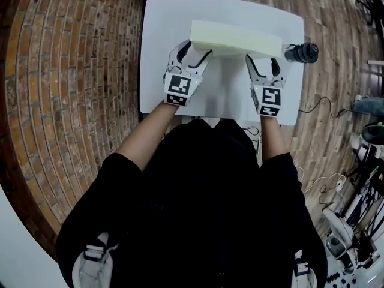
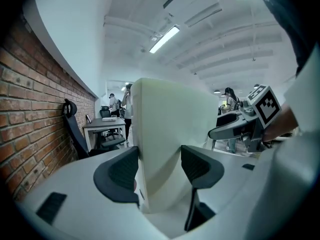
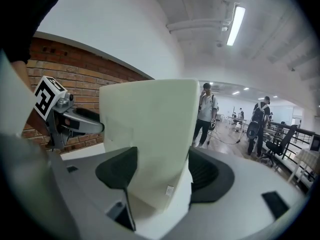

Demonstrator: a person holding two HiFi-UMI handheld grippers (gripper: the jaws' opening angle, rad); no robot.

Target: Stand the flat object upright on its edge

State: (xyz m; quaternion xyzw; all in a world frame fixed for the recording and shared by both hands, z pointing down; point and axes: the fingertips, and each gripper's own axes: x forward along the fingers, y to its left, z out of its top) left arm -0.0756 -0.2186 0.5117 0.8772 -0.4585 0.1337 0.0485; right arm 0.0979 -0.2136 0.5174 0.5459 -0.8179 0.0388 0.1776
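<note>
Pale cream rectangular foam slab: one item, over the far half of the white bench. Its long side is running left to right and one broad face is turning up toward us. We are judging it tipped up from flat, though we cannot tell whether its lower edge is touching the bench.

Left claw: clamping the slab near its left end, a dark pad pressing on each side.

Right claw: clamping it likewise near the right end.

Black cylindrical object: lying at the bench's right edge, just beside the slab's right end.

Handling, as we are reading it: light, soft and compressible, since the material is appearing to pinch in between the pads. The surface is looking matte, so it is unlikely to be slipping. It is not fragile, but is probably bending under an uneven squeeze.

Hold: we are recommending both ends, pads on the broad faces, squeezing gently so the lower long edge is seating squarely.
</note>
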